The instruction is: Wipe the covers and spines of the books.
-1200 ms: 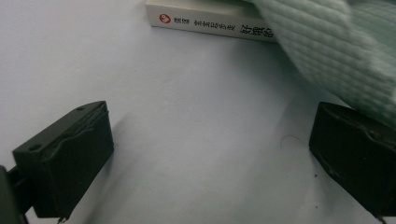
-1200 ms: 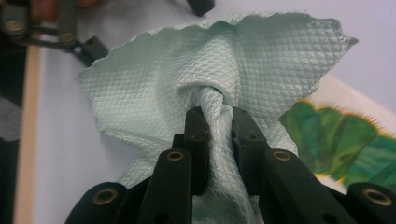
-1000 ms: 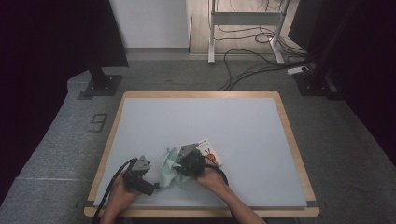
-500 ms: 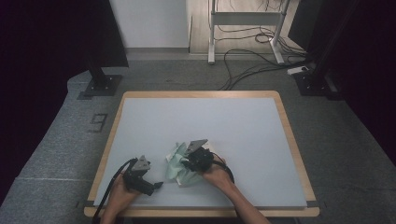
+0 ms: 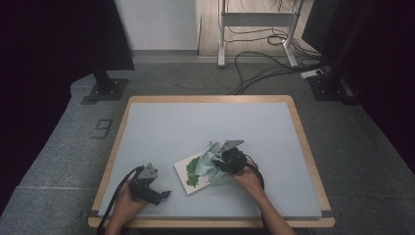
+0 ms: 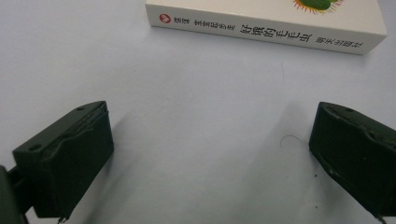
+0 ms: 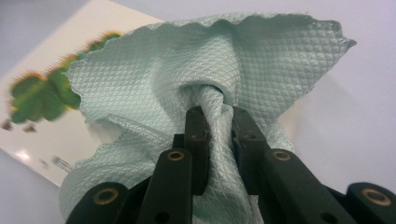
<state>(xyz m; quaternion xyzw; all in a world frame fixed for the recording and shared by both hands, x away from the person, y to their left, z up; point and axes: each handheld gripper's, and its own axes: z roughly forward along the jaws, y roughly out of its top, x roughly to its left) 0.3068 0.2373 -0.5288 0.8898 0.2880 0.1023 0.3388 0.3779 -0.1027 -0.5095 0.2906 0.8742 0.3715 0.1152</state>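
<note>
While the right gripper (image 5: 226, 159) pinches a gathered fold of the pale green cloth (image 5: 211, 164) between its jaws, the rest of the cloth fans out around the pinch in a rumpled bunch, its diamond-weave surface and scalloped edge plain in the right gripper view (image 7: 219, 135). That cloth (image 7: 196, 74) lies partly over a white book (image 5: 190, 176) with a green leafy picture on its cover; the book (image 7: 51, 107) sits flat on the pale blue table (image 5: 195, 122), near the front edge and a little left of the table's middle, with the cloth covering its right-hand part and spilling onto the table beside it. The person's right hand (image 5: 247, 177) grips the right gripper from below, forearm coming in from the bottom. The left gripper (image 5: 164, 195) rests low on the table near the front left, held by the left hand (image 5: 131, 196), just left of the book and apart from it. Its jaws stand wide apart with nothing between them but bare table (image 6: 196, 140), and the book's spine (image 6: 261, 30), printed with a line of characters, lies across the top of the left gripper view, clear of both jaws.
</note>
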